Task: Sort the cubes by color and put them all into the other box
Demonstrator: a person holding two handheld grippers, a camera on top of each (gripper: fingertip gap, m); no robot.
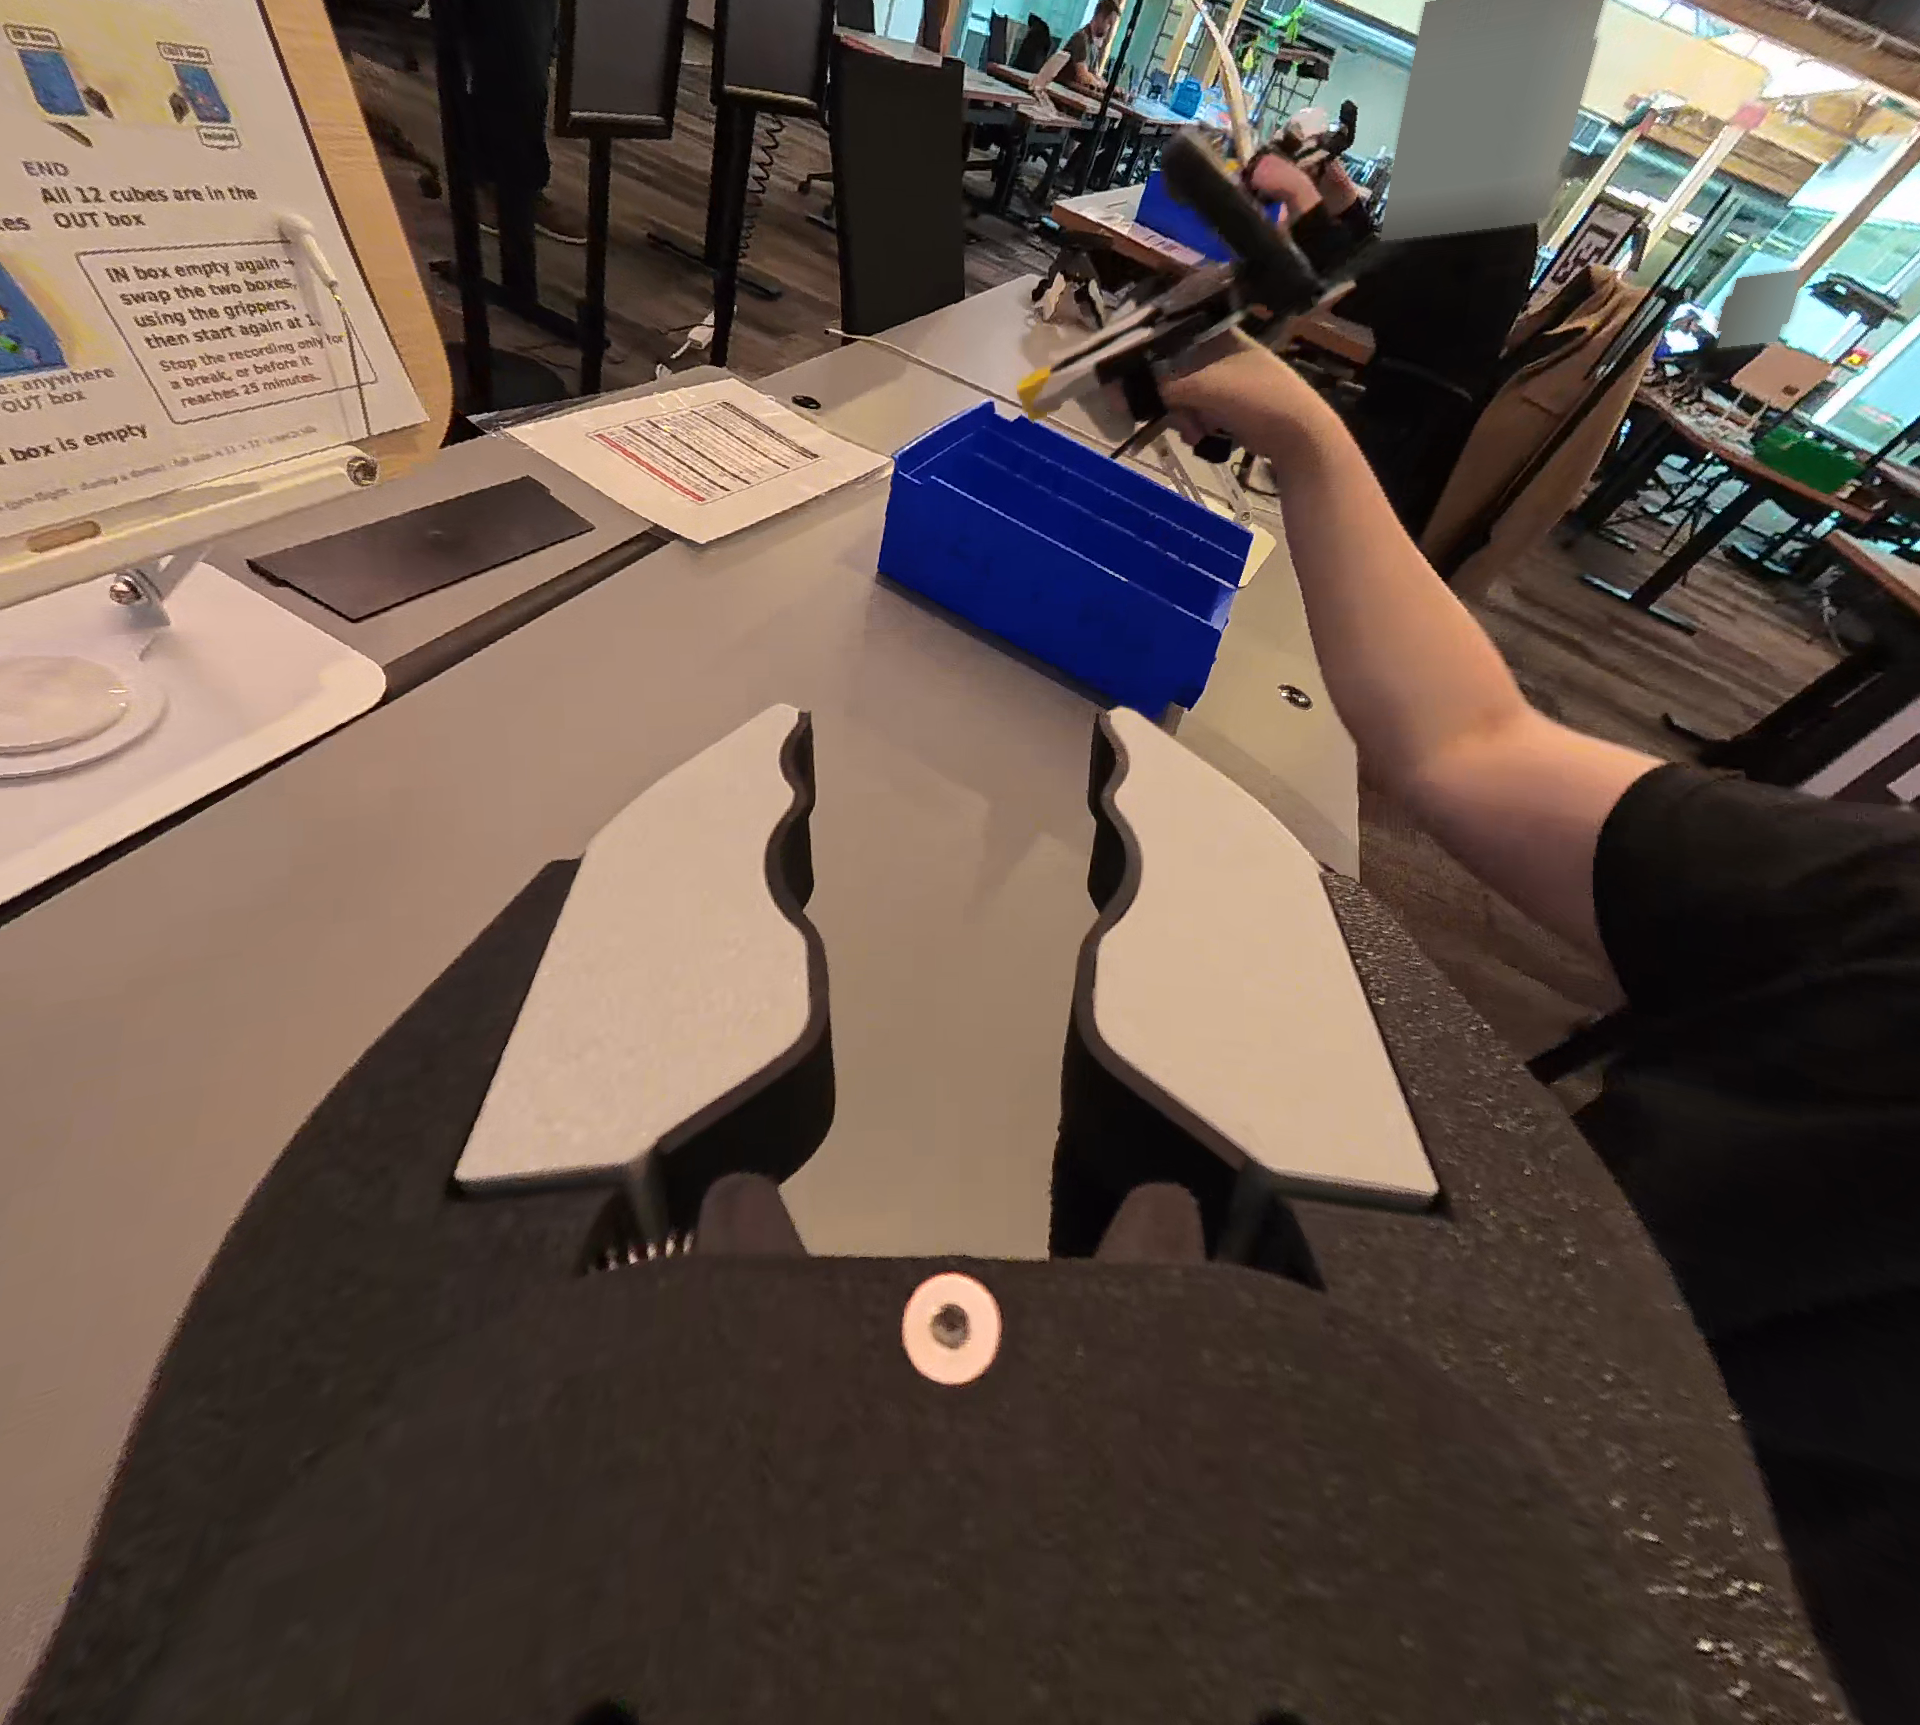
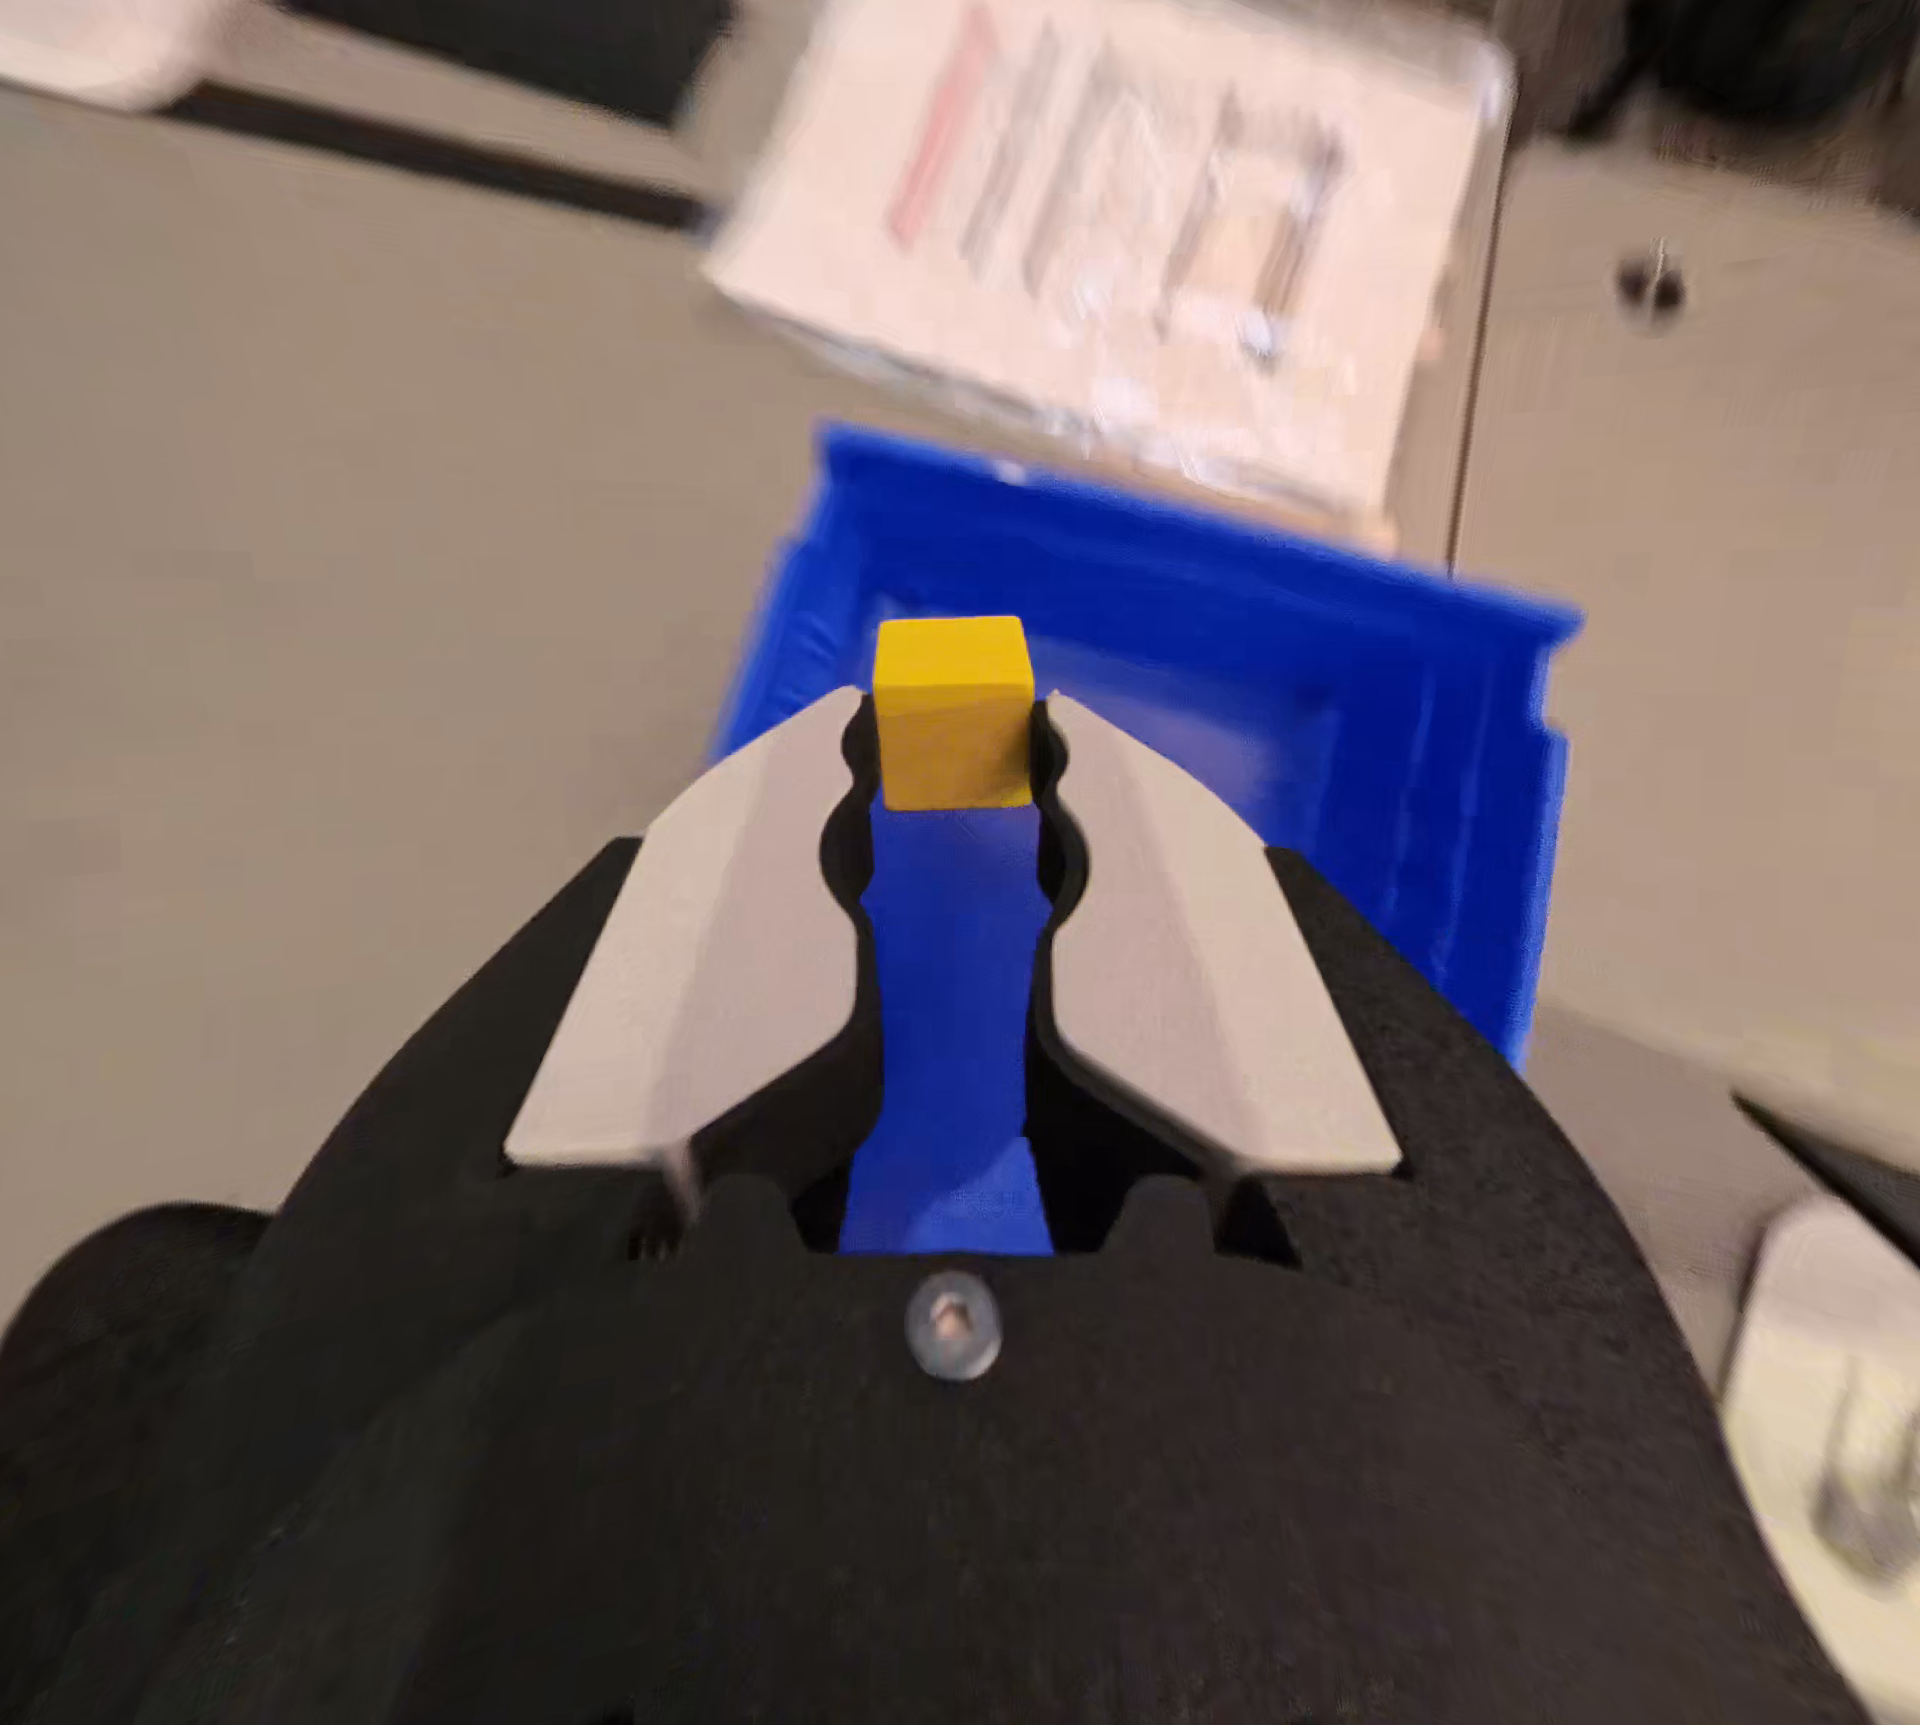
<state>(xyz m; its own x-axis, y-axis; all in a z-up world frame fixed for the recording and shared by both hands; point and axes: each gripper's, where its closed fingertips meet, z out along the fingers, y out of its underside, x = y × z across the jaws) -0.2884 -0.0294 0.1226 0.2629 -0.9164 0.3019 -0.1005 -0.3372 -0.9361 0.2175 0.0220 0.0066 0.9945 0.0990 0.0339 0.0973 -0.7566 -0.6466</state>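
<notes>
left hand-held gripper (image 1: 951,745) nearest, fingers spread wide with nothing between them, hovering low over bare grey counter (image 1: 312,896). beyond it, blue box (image 1: 1049,579) near the counter's far right edge, dividers inside. right hand-held gripper (image 2: 953,709) raised above that box, clamped on a yellow cube (image 2: 951,714) at the fingertips. printed sheet (image 1: 707,449) flat toward the far edge; sign stand (image 1: 156,117) at the far left corner.
</notes>
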